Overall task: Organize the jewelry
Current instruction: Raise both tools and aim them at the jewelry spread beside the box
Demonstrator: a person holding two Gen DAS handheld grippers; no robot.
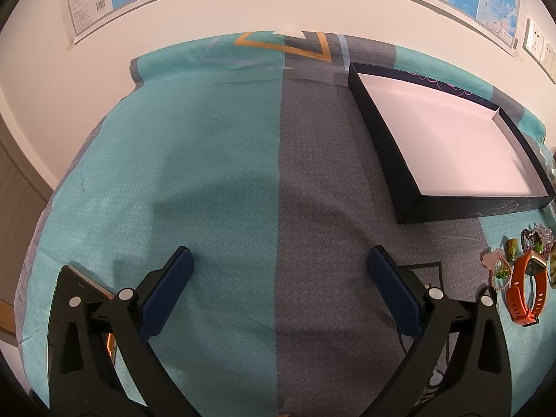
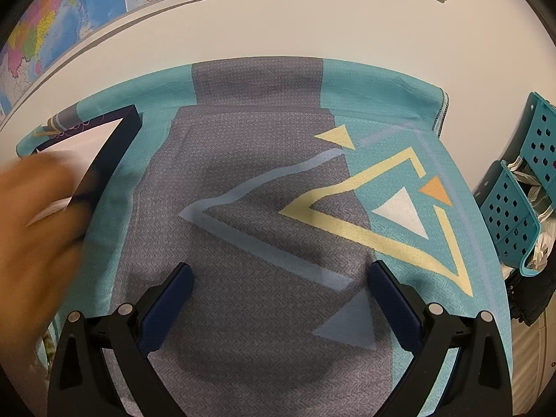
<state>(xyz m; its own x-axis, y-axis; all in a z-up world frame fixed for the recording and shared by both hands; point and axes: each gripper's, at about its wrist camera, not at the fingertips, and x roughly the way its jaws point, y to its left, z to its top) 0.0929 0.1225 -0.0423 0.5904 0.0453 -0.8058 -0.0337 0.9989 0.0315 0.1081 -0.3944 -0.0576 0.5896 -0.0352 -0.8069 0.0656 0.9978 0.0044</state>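
A black shallow box (image 1: 406, 208) with a white, bare floor lies on the cloth at the upper right of the left wrist view. Below it at the right edge lies a pile of jewelry: an orange watch (image 1: 524, 288), a pink bead bracelet (image 1: 495, 271) and several beaded pieces (image 1: 535, 238). My left gripper (image 1: 281, 267) hovers open over the cloth, well left of the pile. In the right wrist view the same box (image 2: 111, 160) sits at the upper left, partly behind a blurred hand (image 2: 38, 229). My right gripper (image 2: 281, 283) is open over the patterned cloth with nothing between its fingers.
A teal and grey cloth (image 1: 215, 173) covers the table up to the wall (image 1: 243, 3), where maps hang. A dark phone-like slab (image 1: 80, 292) lies at the left by my left gripper. Teal perforated baskets (image 2: 517, 208) stand off the table's right edge.
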